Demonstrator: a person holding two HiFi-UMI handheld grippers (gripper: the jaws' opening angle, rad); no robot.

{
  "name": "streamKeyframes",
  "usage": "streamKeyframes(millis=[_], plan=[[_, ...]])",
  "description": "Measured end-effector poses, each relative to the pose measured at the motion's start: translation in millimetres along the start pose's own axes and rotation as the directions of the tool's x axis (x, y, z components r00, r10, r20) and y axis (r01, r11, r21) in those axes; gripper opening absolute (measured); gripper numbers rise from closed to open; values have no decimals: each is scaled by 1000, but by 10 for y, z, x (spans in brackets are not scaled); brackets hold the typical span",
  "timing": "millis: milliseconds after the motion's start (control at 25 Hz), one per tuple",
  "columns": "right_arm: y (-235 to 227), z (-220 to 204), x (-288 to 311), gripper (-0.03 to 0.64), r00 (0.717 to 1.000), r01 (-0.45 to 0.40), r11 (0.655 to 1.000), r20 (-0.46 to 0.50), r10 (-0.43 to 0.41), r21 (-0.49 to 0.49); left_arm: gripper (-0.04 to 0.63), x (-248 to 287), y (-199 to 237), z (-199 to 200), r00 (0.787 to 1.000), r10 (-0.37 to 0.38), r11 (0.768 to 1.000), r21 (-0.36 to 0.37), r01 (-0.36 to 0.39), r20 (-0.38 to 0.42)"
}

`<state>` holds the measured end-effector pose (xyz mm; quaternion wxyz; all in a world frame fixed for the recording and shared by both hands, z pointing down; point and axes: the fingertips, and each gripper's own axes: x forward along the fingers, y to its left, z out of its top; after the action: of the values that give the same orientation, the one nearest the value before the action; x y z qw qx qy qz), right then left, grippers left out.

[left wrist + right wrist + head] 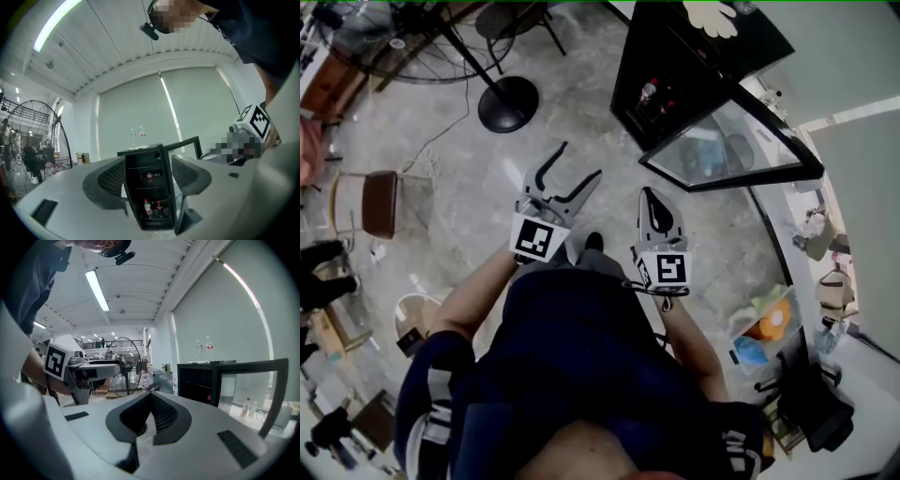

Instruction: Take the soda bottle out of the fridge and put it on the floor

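Left gripper view: red-labelled soda bottle (146, 206)

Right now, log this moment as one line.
fridge: door open | soda bottles: inside, bottom shelf | left gripper: open | right gripper: shut, empty

Bare grey floor (478, 197) lies open ahead of the left gripper (581, 159), whose jaws stand apart, from about 10 to 12 o'clock. Nothing stands between it and the fan base (508, 103) at 11. The fridge (694, 56) stands at 1 o'clock with its mouth uncovered. Its glass door (736, 141) swings out toward 2 o'clock and walls off that side of the right gripper (650, 194), jaws together. Inside, shelves (147, 187) split the opening into low slots — two bottles (147, 206) stand side by side on the bottom one. A chair (380, 202) blocks 9 o'clock; coloured clutter (764, 323) crowds 4 o'clock.
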<state>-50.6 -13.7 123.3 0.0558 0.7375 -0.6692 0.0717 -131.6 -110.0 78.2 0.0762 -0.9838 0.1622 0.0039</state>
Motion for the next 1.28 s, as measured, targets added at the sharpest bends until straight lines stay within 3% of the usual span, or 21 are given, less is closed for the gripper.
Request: streamKeyframes(millis=[160, 360, 520, 640, 920, 1160, 1280], plan=[[-166, -22, 356, 18, 995, 94, 995, 9, -94, 25, 301, 479, 242, -181, 994, -104, 994, 30, 104, 20], [-294, -77, 945, 17, 973, 232, 972, 1, -232, 27, 301, 1098, 675, -506, 965, -260, 965, 23, 260, 16], [-426, -173, 1330, 18, 911, 412, 907, -55, -409, 86, 300, 1555, 877, -701, 909, -416, 909, 45, 415, 21], [-437, -215, 1394, 17, 868, 497, 862, -69, -492, 101, 301, 1639, 851, -827, 872, -489, 872, 27, 488, 13], [-500, -500, 1401, 17, 801, 598, 792, -112, -588, 118, 300, 1783, 700, -1163, 832, -555, 832, -22, 554, 2], [-621, -962, 1200, 17, 788, 615, 779, -145, -599, 123, 300, 1897, 282, -1711, 821, -569, 822, -54, 567, -34], [-748, -1204, 1295, 18, 783, 622, 774, -113, -612, 118, 301, 2078, 200, -2079, 822, -568, 823, -62, 565, -49]])
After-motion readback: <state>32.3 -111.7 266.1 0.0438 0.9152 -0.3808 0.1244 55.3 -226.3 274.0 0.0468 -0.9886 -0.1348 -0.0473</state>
